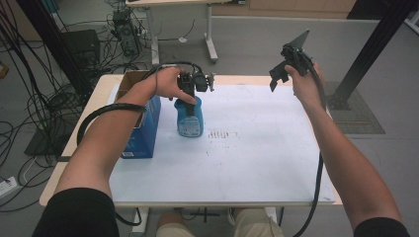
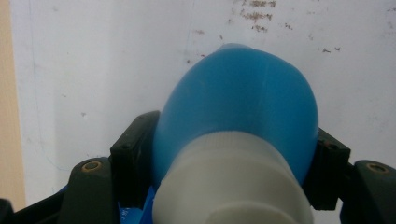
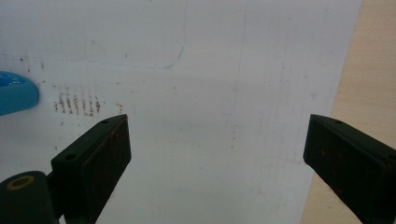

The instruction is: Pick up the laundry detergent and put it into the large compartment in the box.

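Blue plastic bottle (image 1: 190,117), smooth, rounded shoulders, white ribbed cap (image 2: 232,184), stands upright on white mat (image 1: 247,153) near table's left-rear, just beside blue box (image 1: 143,131). Left gripper (image 1: 189,98) comes from above, jaws clamped on bottle neck, one pad each side below cap. Right gripper (image 1: 276,79) held up over mat's right-rear, well apart from bottle, jaws wide, nothing btwn. Mat scuffed w/ brown marks (image 1: 219,134).

Black short sleeves, khaki shorts, black cabled hand-held grippers (image 1: 193,84).

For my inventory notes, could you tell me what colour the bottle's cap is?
White, atop the blue bottle; the cap shows best in the left gripper view.
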A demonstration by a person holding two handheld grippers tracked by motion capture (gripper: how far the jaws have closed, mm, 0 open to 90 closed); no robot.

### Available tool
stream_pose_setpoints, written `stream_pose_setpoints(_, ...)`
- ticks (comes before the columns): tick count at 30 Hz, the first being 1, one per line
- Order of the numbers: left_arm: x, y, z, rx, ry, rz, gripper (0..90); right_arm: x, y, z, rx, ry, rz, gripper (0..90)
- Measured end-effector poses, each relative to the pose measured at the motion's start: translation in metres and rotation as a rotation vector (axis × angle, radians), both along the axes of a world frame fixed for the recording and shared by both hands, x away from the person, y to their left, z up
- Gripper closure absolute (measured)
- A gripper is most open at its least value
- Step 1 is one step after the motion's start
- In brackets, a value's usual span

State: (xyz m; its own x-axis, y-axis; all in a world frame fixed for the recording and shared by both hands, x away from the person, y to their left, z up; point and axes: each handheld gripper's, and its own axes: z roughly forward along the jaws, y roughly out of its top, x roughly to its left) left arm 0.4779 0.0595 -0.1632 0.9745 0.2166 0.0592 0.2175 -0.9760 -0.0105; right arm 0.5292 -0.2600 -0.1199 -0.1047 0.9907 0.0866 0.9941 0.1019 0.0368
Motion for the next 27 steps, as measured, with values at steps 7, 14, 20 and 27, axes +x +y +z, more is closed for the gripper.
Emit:
stream_pose_setpoints(7,0.0011,-0.0008,0.0001,0.003,0.005,-0.001,32.8,0.0,-0.0004,-0.0001,0.0,0.0,0.0,7.2)
stream_pose_setpoints(14,0.0008,-0.0014,0.0002,0.005,0.004,0.001,33.0,-0.0001,0.0002,-0.0001,-0.001,0.0,0.001,7.2)
stream_pose_setpoints(20,0.0009,-0.0012,0.0,0.003,0.003,0.006,33.1,0.0003,0.0005,-0.0005,-0.002,0.002,0.002,7.2)
stream_pose_setpoints(27,0.0011,-0.0008,0.0002,0.002,0.004,0.01,33.2,0.0003,0.0005,-0.0004,-0.002,0.002,0.003,7.2)
